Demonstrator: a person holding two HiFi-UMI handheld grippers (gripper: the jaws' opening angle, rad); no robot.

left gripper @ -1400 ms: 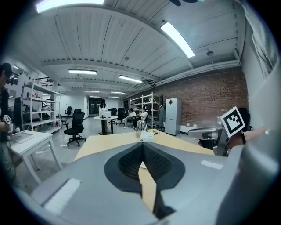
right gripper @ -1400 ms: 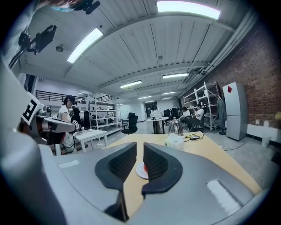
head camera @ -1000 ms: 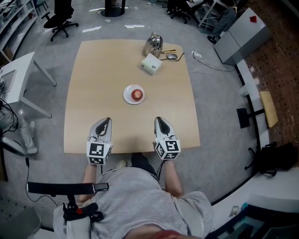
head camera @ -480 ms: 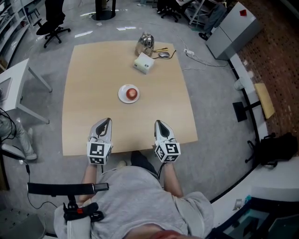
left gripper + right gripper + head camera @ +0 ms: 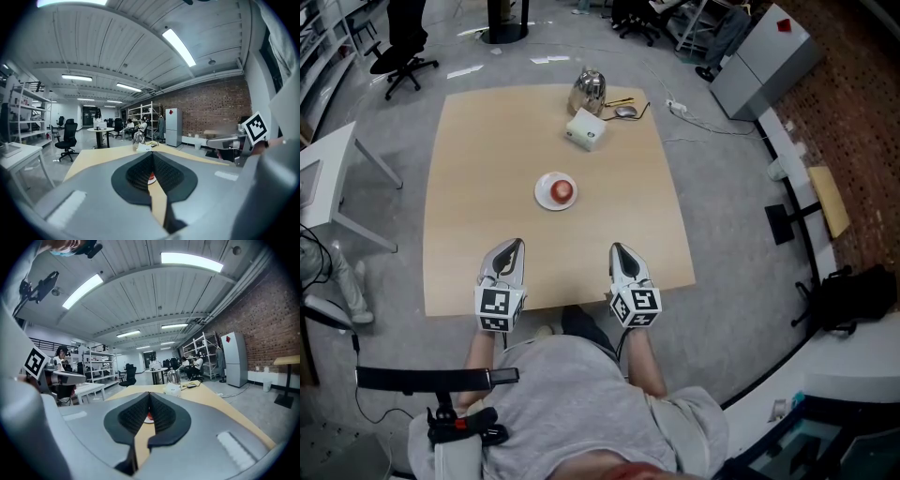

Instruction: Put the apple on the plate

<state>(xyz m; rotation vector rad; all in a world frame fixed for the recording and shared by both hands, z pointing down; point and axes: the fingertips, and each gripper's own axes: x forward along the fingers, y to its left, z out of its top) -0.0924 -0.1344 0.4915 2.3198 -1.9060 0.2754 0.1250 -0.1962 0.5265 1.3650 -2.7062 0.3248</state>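
a: start big. how's the table (image 5: 469, 187)?
b: a pale wooden top, mostly bare. both grippers hang over its near edge, side by side but apart, pointing across it.

a: and their state?
b: the left gripper (image 5: 515, 244) has its jaws brought together at the tips, with nothing between them. the right gripper (image 5: 616, 247) is the same: pads meeting, empty. each gripper's own view bears that out.

a: what lies beyond them?
b: far ahead, by the far edge, there's a shiny kettle (image 5: 588, 89). a white box (image 5: 585, 130) sits just on the near side of it. neither looks like part of the job.

a: then the plate?
b: the plate (image 5: 543, 197) sits ahead of both grippers, between the lines they point along. it's a little more to the left gripper's side and well clear of either tip.

a: and the apple?
b: the apple (image 5: 563, 190) is on the plate, on the half toward the right gripper. nothing touches it, and it looks settled as far as i can tell.

a: so how far along are we?
b: i'd judge the task done. the apple rests on the plate, and both grippers are empty and well apart from it. i see no step left, beyond perhaps setting the grippers down.
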